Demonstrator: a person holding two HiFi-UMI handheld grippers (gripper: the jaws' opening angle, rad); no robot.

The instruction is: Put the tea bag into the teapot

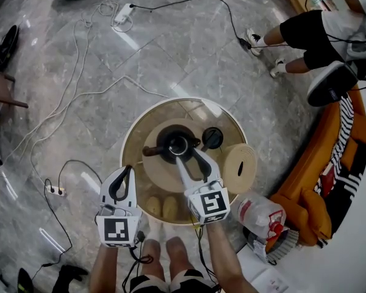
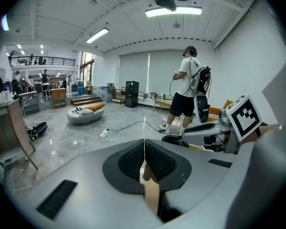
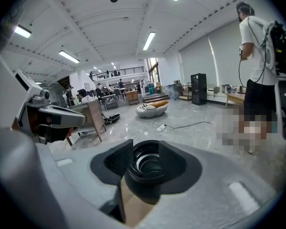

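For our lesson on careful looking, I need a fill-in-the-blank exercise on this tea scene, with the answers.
1. The left claw is shut, while the right claw is ____.
2. The right claw hangs over the uncovered mouth of the black ____.
3. The lid lies beside it on a table whose outline is ____.
Missing words: open; teapot; round.
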